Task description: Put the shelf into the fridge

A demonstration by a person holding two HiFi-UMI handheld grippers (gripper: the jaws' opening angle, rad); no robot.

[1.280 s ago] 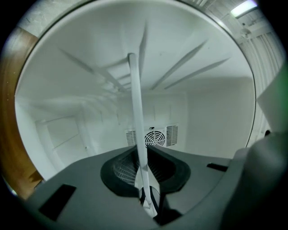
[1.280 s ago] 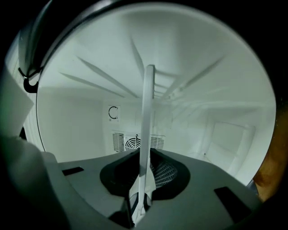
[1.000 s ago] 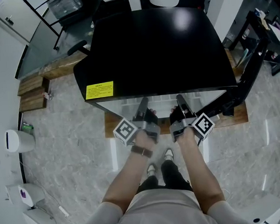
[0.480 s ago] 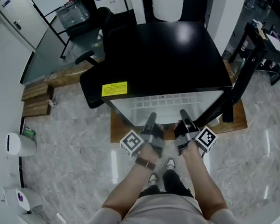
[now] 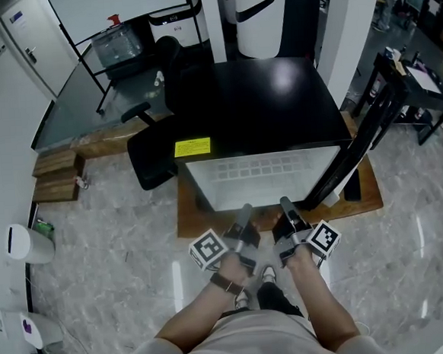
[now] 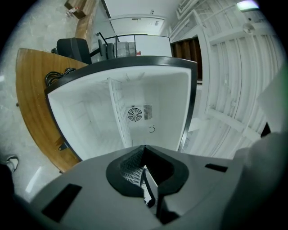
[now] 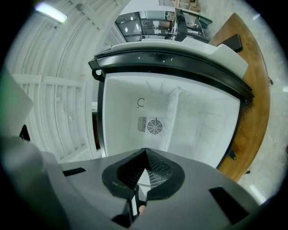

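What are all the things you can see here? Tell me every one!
fridge: one, black outside, white inside, door open, in the middle
shelf: one, white, inside the fridge
sticker: one, yellow, fridge's top front corner
wooden board: one, brown, under the fridge
office chair: one, black, left of the fridge
left gripper: one, grey, before the fridge
right gripper: one, grey, beside it

Glossy black fridge point(image 5: 261, 100), matt wooden platform point(image 5: 370, 199)
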